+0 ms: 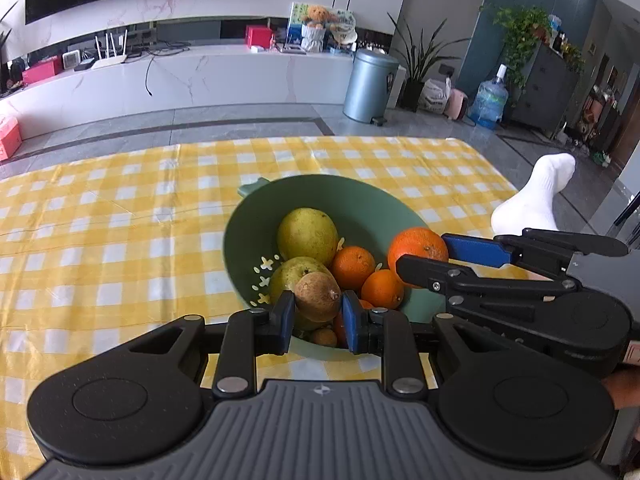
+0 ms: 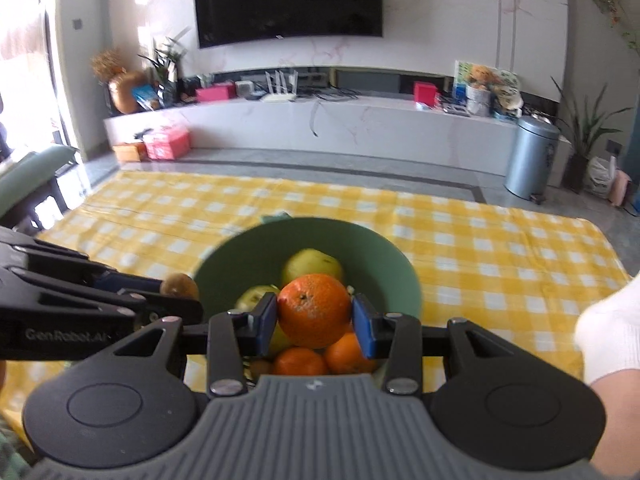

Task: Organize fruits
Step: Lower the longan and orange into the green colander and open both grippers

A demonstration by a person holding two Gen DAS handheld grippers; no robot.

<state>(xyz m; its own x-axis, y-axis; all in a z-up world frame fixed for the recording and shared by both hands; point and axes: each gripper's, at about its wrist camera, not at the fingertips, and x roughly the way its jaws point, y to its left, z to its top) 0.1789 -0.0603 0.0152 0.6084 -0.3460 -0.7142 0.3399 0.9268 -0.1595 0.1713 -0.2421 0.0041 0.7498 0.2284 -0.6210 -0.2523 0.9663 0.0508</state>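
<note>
A green colander bowl [image 1: 360,204] stands on the yellow checked tablecloth [image 1: 120,220] and holds pears [image 1: 307,236], oranges [image 1: 352,266] and small brown kiwis [image 1: 325,337]. My left gripper [image 1: 318,306] is shut on a brown kiwi [image 1: 317,295] just above the bowl's near rim. My right gripper [image 2: 314,316] is shut on a large orange [image 2: 314,310] over the bowl [image 2: 372,256]. In the left wrist view the right gripper [image 1: 424,254] reaches in from the right with that orange [image 1: 416,246]. In the right wrist view the left gripper [image 2: 176,290] holds the kiwi [image 2: 179,285] at the bowl's left rim.
A foot in a white sock [image 1: 536,196] rests at the table's right edge. Beyond the table are a tiled floor, a low white TV bench [image 1: 192,76] and a grey bin [image 1: 370,84]. A green chair [image 2: 28,176] stands off the table's far left corner.
</note>
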